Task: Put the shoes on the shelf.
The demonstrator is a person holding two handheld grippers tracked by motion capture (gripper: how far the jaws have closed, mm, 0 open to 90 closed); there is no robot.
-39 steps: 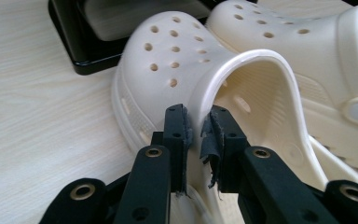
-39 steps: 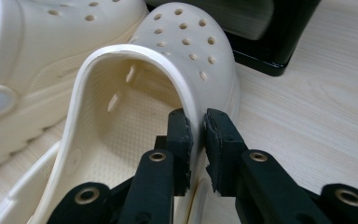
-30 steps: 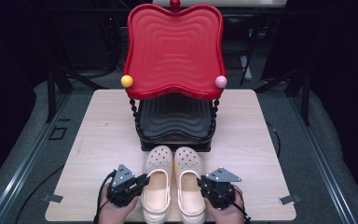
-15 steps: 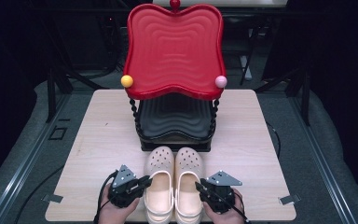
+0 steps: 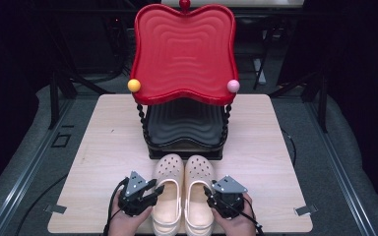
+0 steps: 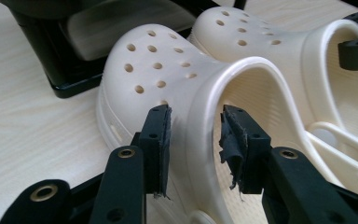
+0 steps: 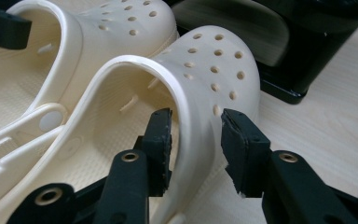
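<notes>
Two cream perforated clogs lie side by side, toes pointing away, near the table's front edge. My left gripper (image 5: 158, 189) straddles the outer side wall of the left clog (image 5: 170, 172). In the left gripper view, one pad of that gripper (image 6: 195, 135) is outside and one inside the left clog's (image 6: 158, 65) rim, both against the wall. My right gripper (image 5: 207, 191) holds the right clog (image 5: 199, 169) the same way. In the right gripper view, its pads (image 7: 196, 140) clamp the right clog's (image 7: 214, 56) outer wall. Both clogs rest on the table.
Just beyond the toes stands a two-tier rack with a black lower tray (image 5: 184, 123) and a wavy red upper tray (image 5: 184, 49) on beaded posts. A yellow ball (image 5: 134, 85) and a pink ball (image 5: 233, 86) cap its front corners. Bare wooden table (image 5: 108, 132) lies on both sides.
Both hands stay beside the clogs. The right gripper has shifted very slightly toward its clog. The clogs have not visibly moved.
</notes>
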